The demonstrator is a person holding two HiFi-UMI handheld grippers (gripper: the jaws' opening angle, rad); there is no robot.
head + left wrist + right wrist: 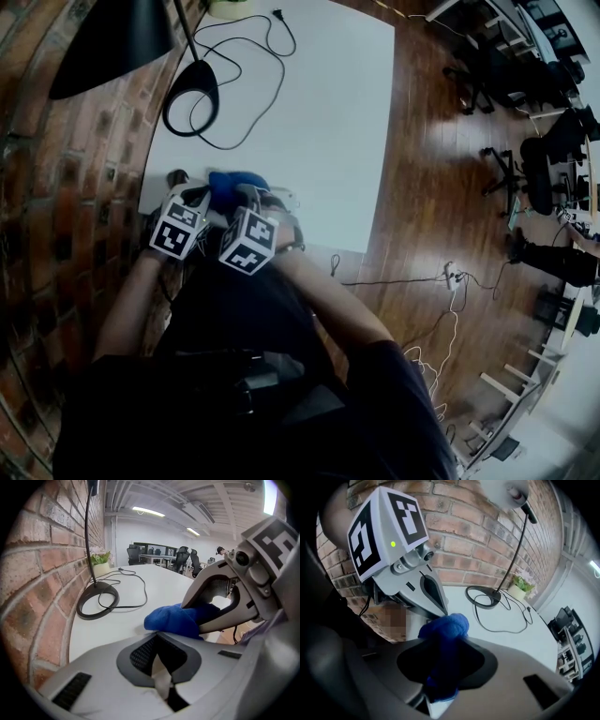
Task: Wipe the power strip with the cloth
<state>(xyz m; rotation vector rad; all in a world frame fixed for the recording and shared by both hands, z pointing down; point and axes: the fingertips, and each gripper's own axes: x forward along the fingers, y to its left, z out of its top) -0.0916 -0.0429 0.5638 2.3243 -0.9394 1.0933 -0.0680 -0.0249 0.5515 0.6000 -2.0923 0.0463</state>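
The blue cloth (232, 183) lies bunched at the near edge of the white table (328, 141), between my two grippers. My right gripper (251, 195) is shut on it, and in the right gripper view the cloth (443, 630) runs up through the jaws of the right gripper (440, 686). My left gripper (200, 199) sits just left of the cloth (176, 619). Its jaws (161, 681) are shut, pinching a thin white piece that I cannot identify. A white block (284, 199), seemingly the power strip's end, pokes out right of the cloth. The rest of it is hidden.
A black lamp base (192, 98) with its looping cord (253, 56) stands at the table's far left, beside the brick wall (56, 187). A potted plant (101, 564) sits at the far end. Office chairs (525, 169) and floor cables (455, 277) lie to the right.
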